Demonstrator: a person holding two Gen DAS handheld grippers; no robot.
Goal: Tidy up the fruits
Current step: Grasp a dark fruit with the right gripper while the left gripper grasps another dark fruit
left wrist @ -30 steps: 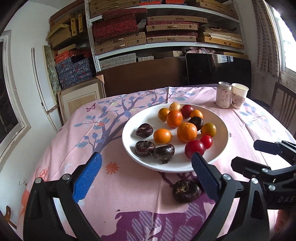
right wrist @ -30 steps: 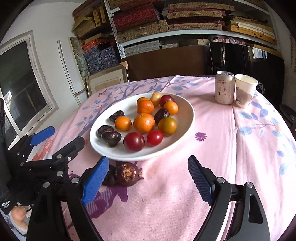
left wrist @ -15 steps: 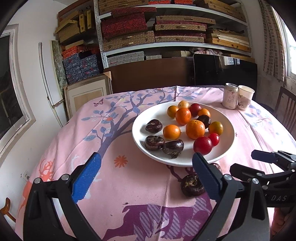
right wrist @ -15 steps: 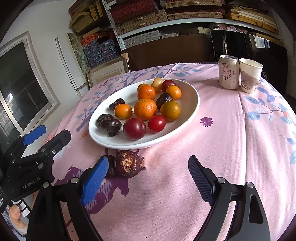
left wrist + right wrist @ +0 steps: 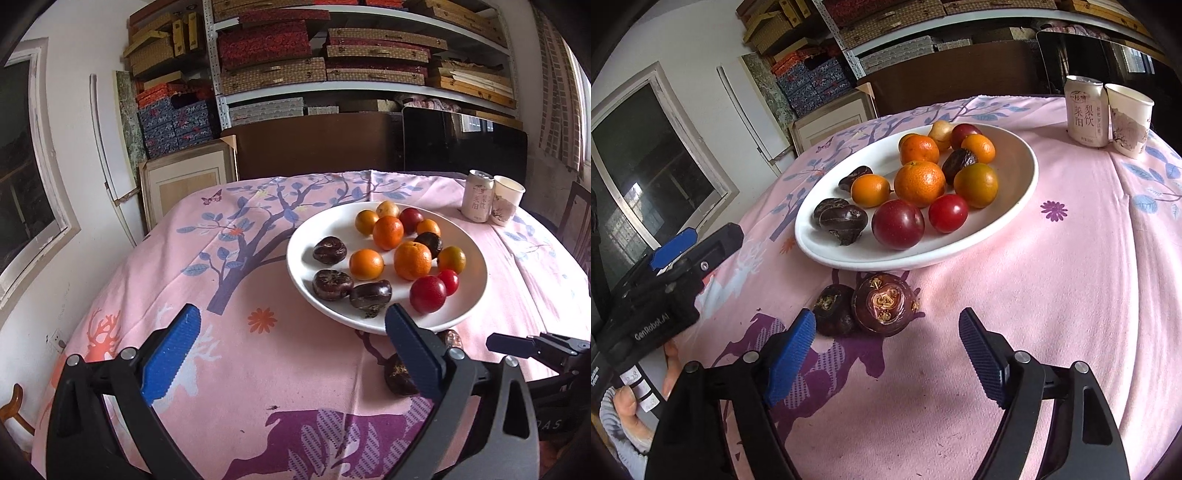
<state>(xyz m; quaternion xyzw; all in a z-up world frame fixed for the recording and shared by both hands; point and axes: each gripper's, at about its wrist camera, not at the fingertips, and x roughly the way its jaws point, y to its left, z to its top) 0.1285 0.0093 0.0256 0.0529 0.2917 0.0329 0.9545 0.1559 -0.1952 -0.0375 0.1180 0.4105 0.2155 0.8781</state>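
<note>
Two dark water chestnuts, the larger (image 5: 885, 309) touching the smaller (image 5: 833, 310), lie on the pink tablecloth (image 5: 1052, 295) just beside the white plate's (image 5: 1015, 206) near rim. They sit directly ahead of my right gripper (image 5: 886, 347), its fingers spread wide and empty. My left gripper (image 5: 291, 354), also spread, has them off to its right.

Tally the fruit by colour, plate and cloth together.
Orange: 6
Red: 3
Yellow: 1
Dark brown on plate: 4
Dark brown on cloth: 2
Total: 16
</note>
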